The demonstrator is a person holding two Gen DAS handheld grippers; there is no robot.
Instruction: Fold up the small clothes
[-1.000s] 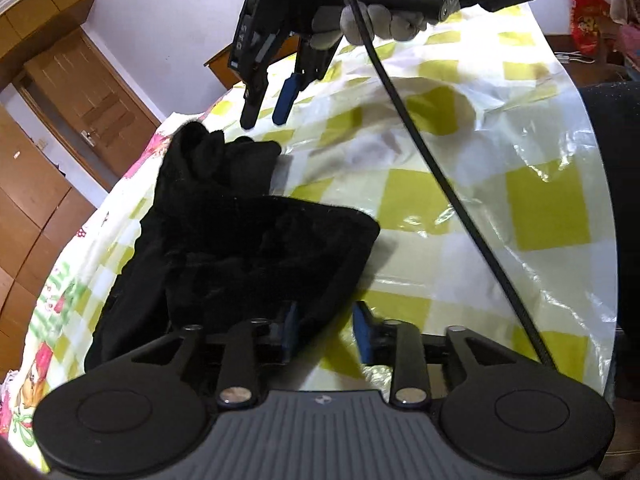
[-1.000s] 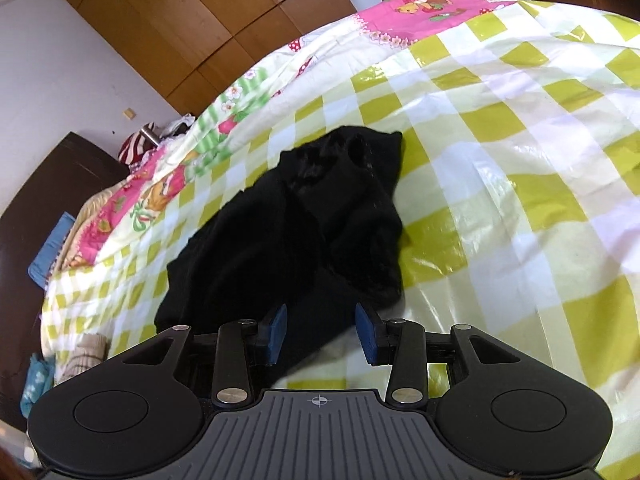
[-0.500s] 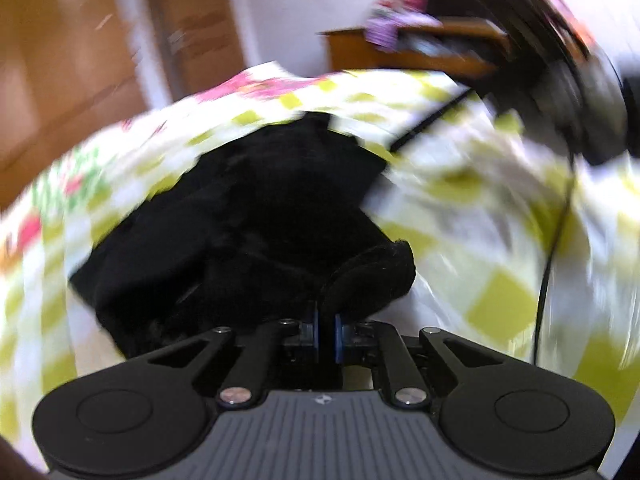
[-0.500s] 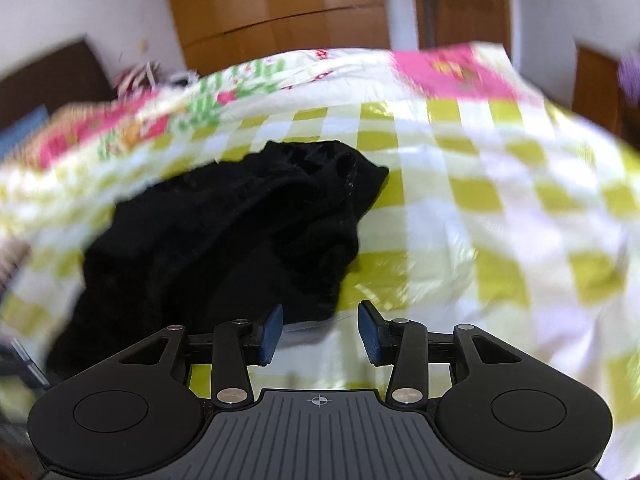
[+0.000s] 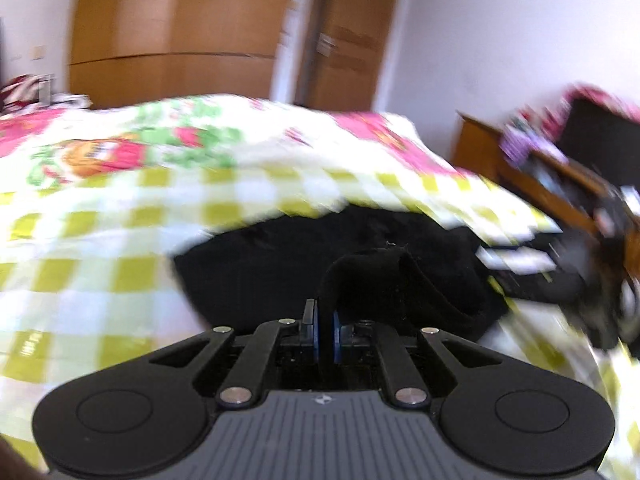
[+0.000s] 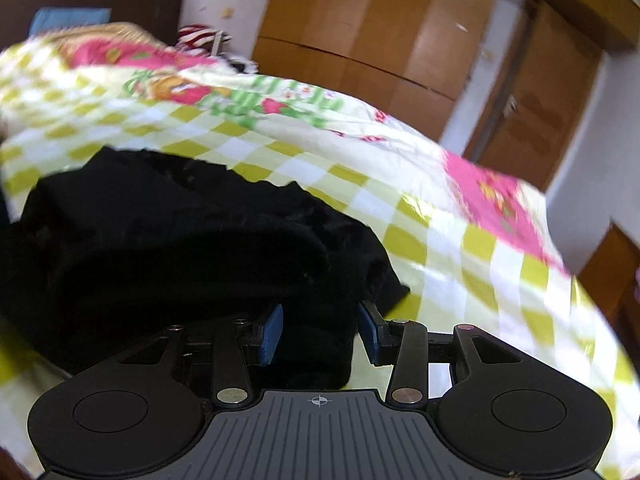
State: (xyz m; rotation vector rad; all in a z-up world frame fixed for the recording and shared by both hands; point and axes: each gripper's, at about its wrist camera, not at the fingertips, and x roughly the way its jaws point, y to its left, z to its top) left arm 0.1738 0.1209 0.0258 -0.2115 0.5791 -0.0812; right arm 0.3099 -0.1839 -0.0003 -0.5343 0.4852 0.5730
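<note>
Here the left tool [image 5: 325,330] is clenched on the black garment [image 5: 360,264], lying crosswise; right tool [image 6: 320,332] released.

Your left wrist camera looks forward and slightly down along its fingers, close over the black garment [image 5: 360,256]. Your right wrist camera does likewise. Both share the garment, checked bedspread [image 5: 100,240] and wooden wardrobe [image 5: 172,28].

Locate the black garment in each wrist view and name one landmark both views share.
Left wrist: black garment lies lower centre, a fold pinched in the left gripper.
Right wrist: it fills the lower left, with cloth between the right gripper pads.
Shared landmark: the wooden wardrobe behind the bed.
</note>
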